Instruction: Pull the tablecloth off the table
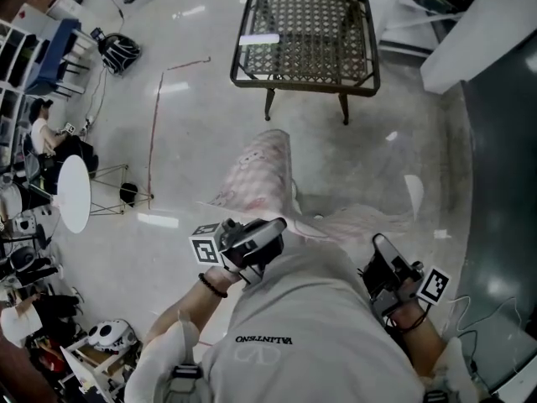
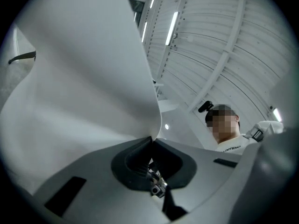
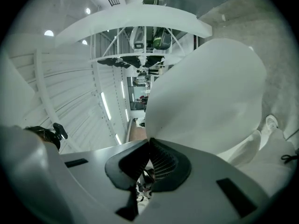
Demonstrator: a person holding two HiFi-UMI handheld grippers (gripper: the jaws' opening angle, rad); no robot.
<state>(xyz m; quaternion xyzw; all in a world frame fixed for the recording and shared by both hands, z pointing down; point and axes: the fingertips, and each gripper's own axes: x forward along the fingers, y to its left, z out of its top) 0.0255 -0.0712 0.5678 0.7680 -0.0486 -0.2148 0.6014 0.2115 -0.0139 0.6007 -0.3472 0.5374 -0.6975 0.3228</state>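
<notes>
And here's the picture: the worktop at the far end of the floor stands bare, its woven top fully on show. The tablecloth is off it! It trails across the floor in a long, pale, patterned strip, from just short of the worktop's near legs back to the person's body.

Both claws are clenched, folks. The left claw has its jaws pressed together on an edge of the tablecloth, which billows up and away to the left in its own view. The right claw is doing the same, with a big white fold rising straight out of its closed jaws. That's 2 pinches, both held in tight against the person's torso.

So by my reading the pull is as good as won, and only the gathering-in is left. What could spoil it?

- **Thin grips:** each claw bites only a narrow edge. A sharp tug against the weight of the dragging cloth could slide it right out.
- **Trailing strip:** the cloth runs along the floor towards the person's feet, which I can't see. A step onto it would yank it from 1 claw or trip the person.
- **Far end:** it lies near the worktop's legs, so a sideways sweep could catch it there.
</notes>
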